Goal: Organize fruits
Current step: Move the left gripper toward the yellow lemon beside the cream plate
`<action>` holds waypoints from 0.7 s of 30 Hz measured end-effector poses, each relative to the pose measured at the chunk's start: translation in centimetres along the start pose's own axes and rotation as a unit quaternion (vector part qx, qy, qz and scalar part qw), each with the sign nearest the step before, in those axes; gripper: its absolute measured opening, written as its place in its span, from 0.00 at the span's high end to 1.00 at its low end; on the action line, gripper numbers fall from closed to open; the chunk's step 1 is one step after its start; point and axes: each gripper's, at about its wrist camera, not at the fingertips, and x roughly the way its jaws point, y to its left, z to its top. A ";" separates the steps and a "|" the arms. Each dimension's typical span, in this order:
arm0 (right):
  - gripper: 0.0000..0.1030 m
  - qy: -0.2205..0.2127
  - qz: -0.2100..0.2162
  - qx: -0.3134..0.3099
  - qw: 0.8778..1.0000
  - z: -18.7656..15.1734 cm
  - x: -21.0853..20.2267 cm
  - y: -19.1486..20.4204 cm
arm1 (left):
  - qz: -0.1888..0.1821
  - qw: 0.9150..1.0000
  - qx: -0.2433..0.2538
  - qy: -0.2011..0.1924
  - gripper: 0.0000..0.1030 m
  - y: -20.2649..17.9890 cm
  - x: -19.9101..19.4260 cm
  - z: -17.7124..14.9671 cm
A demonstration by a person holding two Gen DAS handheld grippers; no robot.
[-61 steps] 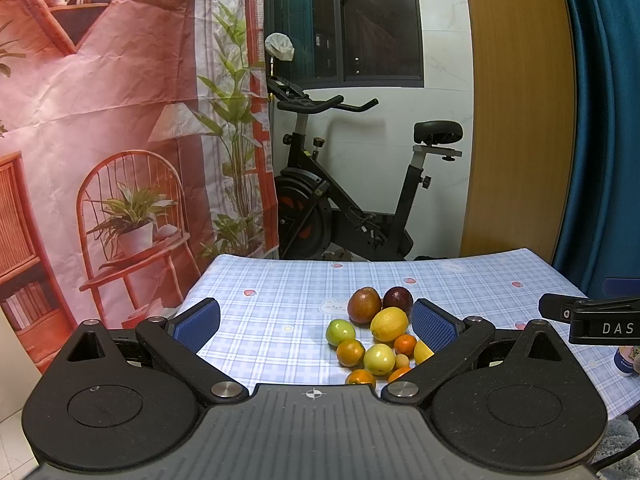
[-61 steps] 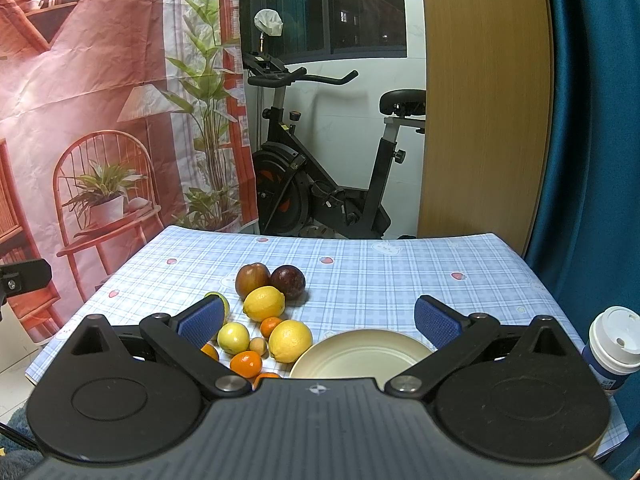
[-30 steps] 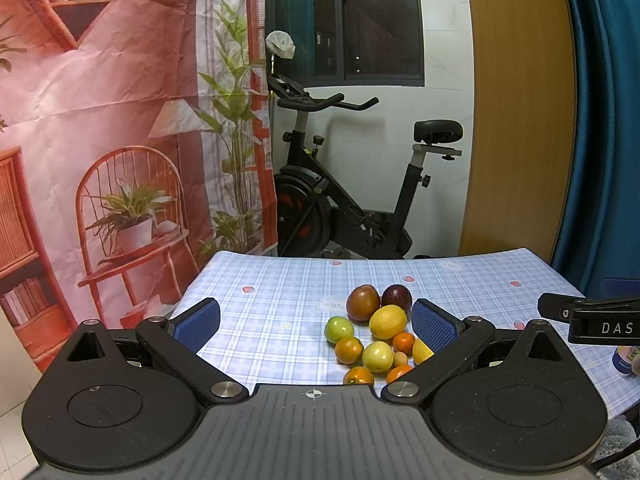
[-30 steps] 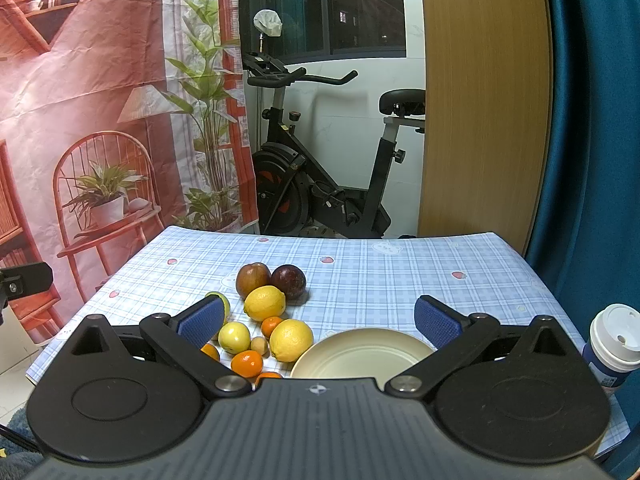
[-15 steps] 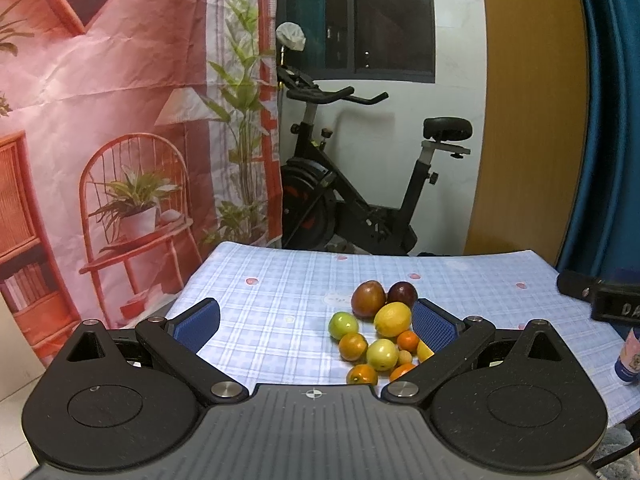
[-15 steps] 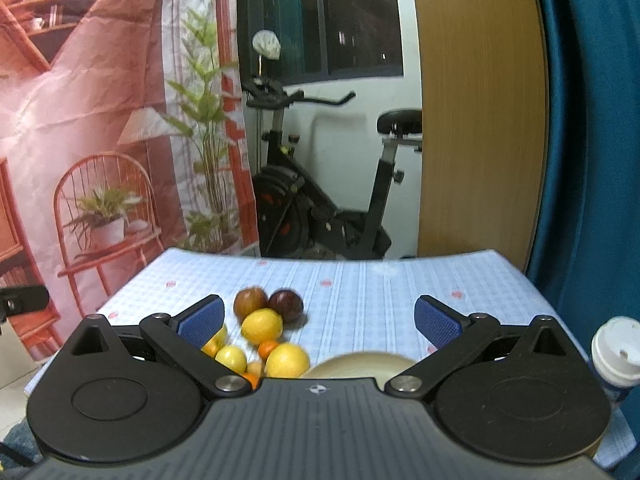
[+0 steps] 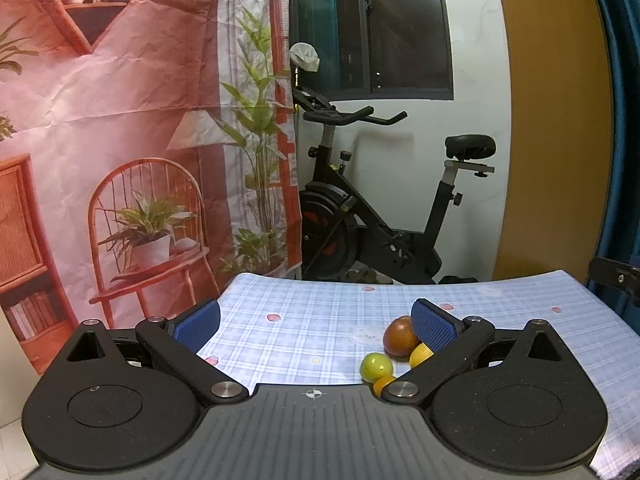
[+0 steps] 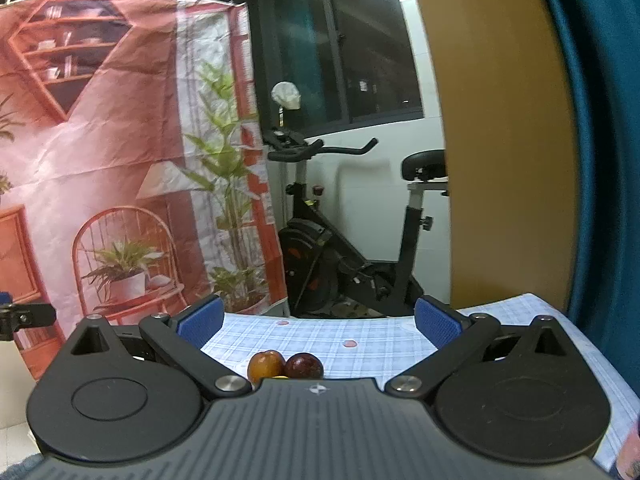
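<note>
Both the left gripper [image 7: 316, 322] and right gripper [image 8: 318, 322] are hovering spread wide and empty; lowering squarely over the brown fruit [image 8: 266, 364] would help.

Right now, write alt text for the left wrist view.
An open gripper hovers above a checked tablecloth, with a few fruits half hidden behind its right finger. An exercise bike stands beyond the table.

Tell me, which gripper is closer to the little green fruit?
Left, probably. The green fruit lies just ahead of the left gripper, by its right finger; the right gripper's camera cannot see it.
</note>
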 end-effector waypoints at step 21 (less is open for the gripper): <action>0.00 0.075 0.035 -0.005 0.997 -3.1 9.5 -0.3 | -0.092 0.995 -0.016 0.027 0.10 0.3 7.8 -1.5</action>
